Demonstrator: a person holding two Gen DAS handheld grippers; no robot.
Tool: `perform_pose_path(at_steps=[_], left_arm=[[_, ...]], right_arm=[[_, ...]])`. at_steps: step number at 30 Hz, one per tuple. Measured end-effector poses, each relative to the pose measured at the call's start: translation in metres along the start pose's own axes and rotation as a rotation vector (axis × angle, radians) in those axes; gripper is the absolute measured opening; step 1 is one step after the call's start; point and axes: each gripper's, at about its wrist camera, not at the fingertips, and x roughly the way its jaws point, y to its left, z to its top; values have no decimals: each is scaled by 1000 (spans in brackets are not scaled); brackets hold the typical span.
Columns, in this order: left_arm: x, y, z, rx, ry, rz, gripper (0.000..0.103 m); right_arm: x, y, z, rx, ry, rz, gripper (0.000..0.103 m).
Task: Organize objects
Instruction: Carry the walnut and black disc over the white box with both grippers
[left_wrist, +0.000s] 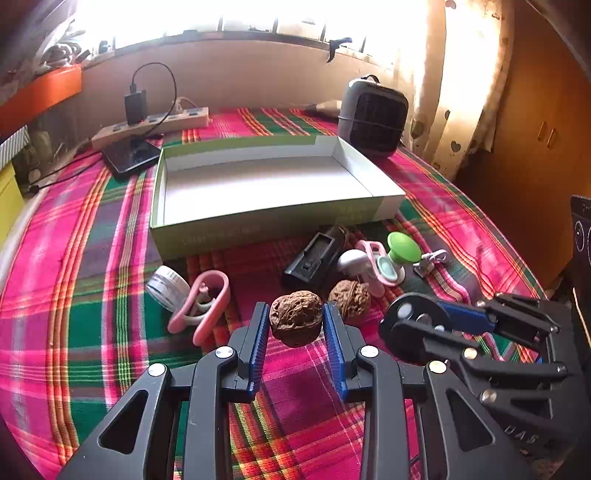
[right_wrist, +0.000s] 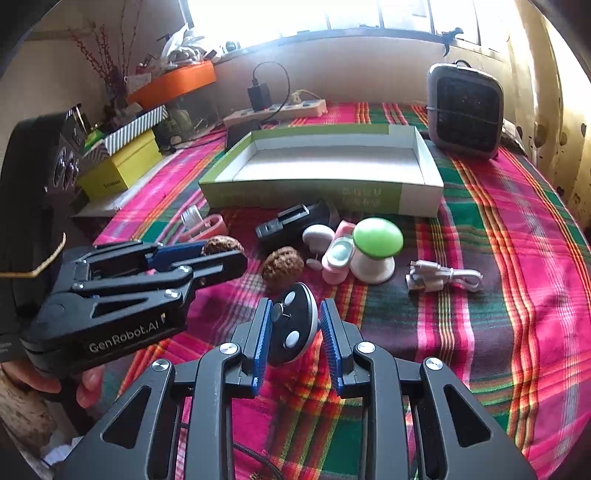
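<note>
A walnut (left_wrist: 295, 323) is clamped between the left tool's (left_wrist: 296, 334) blue pads, above the plaid table (left_wrist: 92, 332). A black disc (right_wrist: 294, 329) is gripped by the right tool (right_wrist: 294, 332). Beyond them a second walnut (right_wrist: 282, 266) lies, then the empty box (left_wrist: 221, 236).

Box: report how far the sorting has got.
Done: nothing; the box is empty. In hand: the left claw grips a walnut, and the right claw grips a black disc. Left on the cloth: the second walnut, clips, jar, charger, cable.
</note>
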Motion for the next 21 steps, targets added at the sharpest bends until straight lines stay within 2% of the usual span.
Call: perform_pose_path(at_steps=[12,21], left_arm=[[-5,11,21,-24,-25,-9,28],[5,29,51,-58,-39,11,28]], right_arm=[[-5,0,28,-8,-36,15,28],[6,-7,69,-4,-61,15,28]])
